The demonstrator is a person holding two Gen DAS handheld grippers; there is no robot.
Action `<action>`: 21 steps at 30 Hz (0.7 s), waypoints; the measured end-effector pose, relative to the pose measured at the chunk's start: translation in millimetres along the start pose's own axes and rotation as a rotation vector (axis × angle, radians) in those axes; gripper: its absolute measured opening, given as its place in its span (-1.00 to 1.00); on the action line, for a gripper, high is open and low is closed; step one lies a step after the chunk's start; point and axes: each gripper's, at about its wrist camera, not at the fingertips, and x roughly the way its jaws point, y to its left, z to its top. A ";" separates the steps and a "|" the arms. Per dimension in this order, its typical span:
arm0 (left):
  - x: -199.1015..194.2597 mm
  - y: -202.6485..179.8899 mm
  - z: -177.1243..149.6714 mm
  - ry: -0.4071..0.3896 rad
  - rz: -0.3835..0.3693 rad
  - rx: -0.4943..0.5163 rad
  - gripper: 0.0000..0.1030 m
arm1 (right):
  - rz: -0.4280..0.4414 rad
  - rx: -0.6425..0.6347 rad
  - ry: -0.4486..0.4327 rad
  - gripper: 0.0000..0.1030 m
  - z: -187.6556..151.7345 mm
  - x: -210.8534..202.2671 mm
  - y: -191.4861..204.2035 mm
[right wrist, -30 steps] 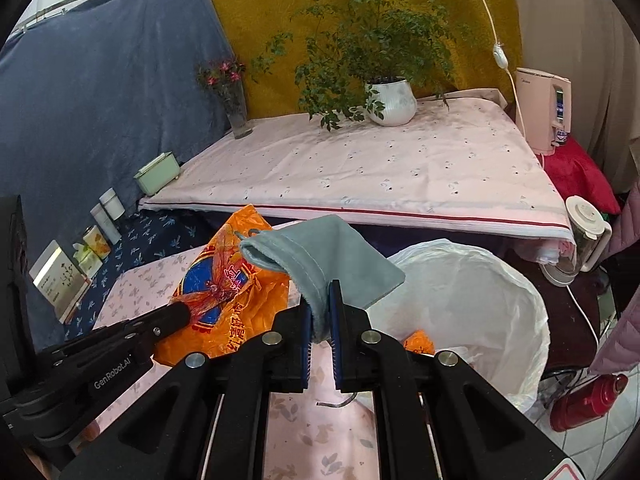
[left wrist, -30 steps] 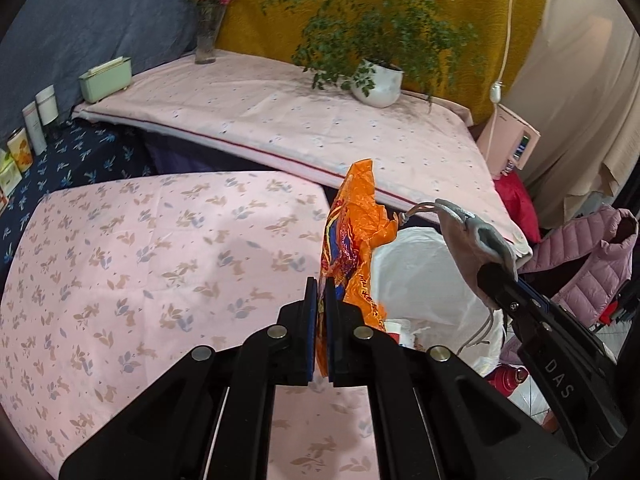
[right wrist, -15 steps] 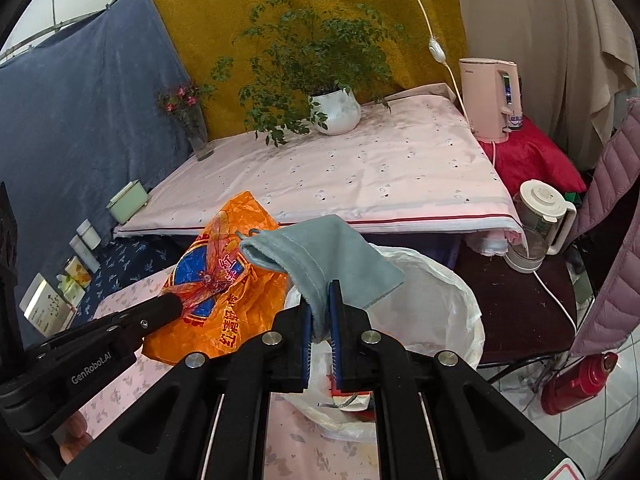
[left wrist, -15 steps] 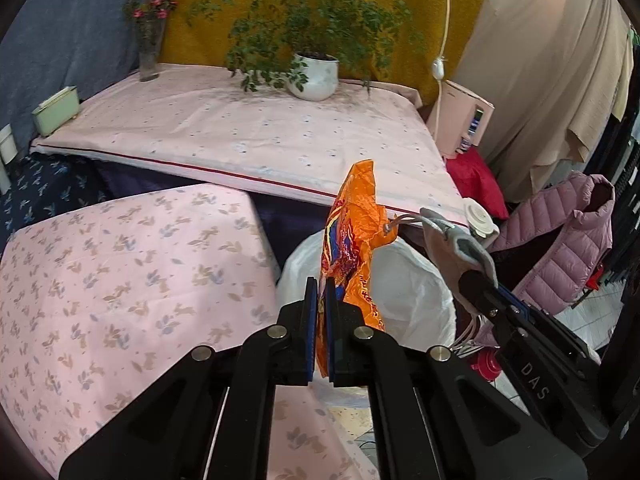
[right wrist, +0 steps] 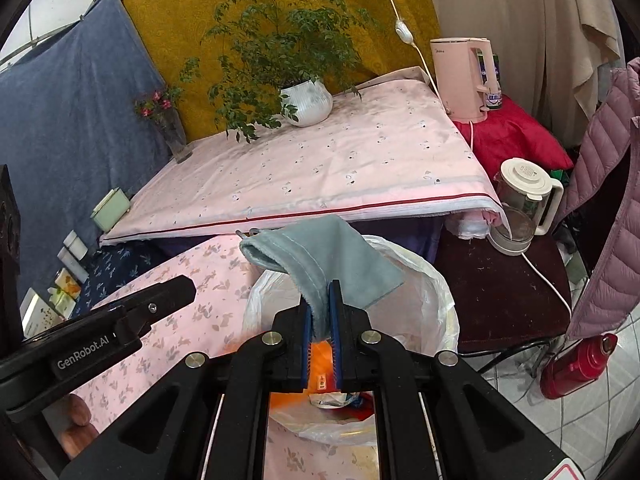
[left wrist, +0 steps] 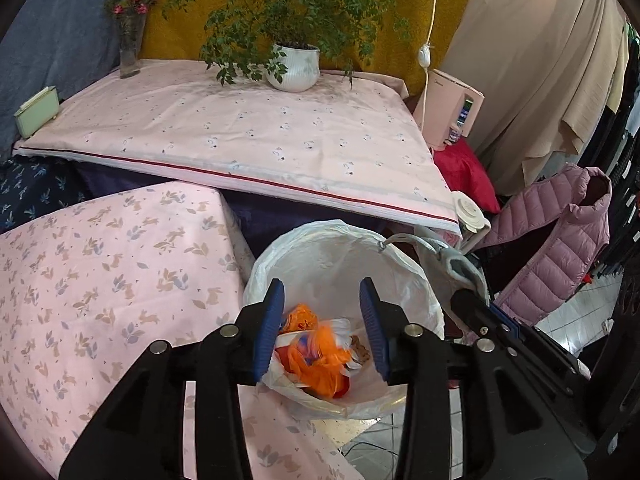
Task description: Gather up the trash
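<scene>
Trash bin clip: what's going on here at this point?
A person is clearing trash with two hand-held grippers over a white-lined trash bin beside the pink floral table. The left hand-held gripper is opening, nothing between its jaws; the orange wrapper is blurred inside the bin, apparently just dropped. The right hand-held gripper is clamped on a grey-blue cloth pouch above the bin.
</scene>
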 end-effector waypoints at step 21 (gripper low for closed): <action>-10.8 33.3 -11.6 -0.026 0.129 -0.036 0.07 | 0.015 -0.030 0.021 -0.75 -6.1 8.6 23.6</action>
